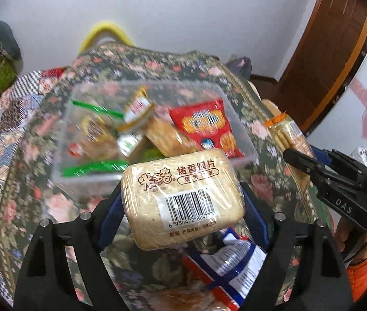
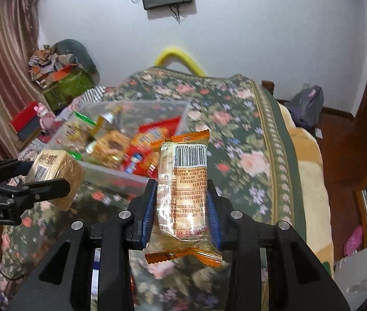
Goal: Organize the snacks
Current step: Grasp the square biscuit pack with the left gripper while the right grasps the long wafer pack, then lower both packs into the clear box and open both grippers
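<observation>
A: Left wrist view first. The left gripper [image 1: 183, 204] has its jaws pinched on the toasted bun slices pack [image 1: 183, 197], barcode up, held in the air just short of the clear plastic box [image 1: 245, 145].

B: How will that pack handle?

A: Light, I'd judge, with slick film over a firm, brittle block. Holding it across the long sides, as now, looks right; a harder squeeze could crack the slices.

B: And the box?

A: It sits on the flowered bedspread [image 1: 261, 98] and is already well stocked: a red biscuit bag [image 1: 204, 127], a waffle-like pack and green-edged packets, though the blur makes the smaller ones hard to name. A blue and white bag [image 1: 235, 267] lies on the bedspread below the jaws, outside the box.

B: Over to the right wrist view.

A: The right gripper [image 2: 182, 204] pinches the orange-ended wafer packet [image 2: 183, 189] at its middle, standing upright in the air, to the right of the box [image 2: 110, 173] and nearer than it.

B: Fragile?

A: Probably: thin crinkly wrap over crisp sticks, very light. The crimped ends would slip, so the mid-body hold is the safer one.

B: Room left in there?

A: The far half shows bare plastic, so both should fit.
</observation>
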A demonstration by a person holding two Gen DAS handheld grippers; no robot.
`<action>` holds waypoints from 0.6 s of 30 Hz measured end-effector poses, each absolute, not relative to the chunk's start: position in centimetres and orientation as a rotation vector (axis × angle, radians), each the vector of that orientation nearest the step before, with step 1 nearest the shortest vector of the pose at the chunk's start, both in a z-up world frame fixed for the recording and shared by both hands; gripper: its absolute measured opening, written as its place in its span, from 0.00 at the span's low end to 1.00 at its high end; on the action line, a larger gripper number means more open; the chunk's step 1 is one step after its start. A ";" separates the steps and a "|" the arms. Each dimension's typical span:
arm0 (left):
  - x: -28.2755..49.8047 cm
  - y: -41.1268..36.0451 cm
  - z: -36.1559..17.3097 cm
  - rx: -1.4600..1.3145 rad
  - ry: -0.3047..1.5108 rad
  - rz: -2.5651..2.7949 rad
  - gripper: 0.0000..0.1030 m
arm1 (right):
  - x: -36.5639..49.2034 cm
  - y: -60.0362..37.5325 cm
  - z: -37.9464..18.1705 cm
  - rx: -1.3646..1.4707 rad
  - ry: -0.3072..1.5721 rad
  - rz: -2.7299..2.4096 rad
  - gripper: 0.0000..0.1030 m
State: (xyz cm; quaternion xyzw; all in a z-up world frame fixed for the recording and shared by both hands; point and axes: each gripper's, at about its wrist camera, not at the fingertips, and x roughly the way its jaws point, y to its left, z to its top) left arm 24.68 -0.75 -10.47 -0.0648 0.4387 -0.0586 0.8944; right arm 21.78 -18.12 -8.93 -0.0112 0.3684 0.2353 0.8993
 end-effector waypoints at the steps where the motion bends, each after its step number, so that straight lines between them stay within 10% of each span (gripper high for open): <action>1: 24.7 -0.3 -10.0 -0.133 0.898 -0.115 0.80 | 21.9 -17.7 -8.7 -0.020 0.755 0.494 0.32; 18: 30.3 6.0 -10.3 -0.113 0.845 -0.026 0.80 | 26.6 -10.1 -8.0 -0.041 0.732 0.567 0.32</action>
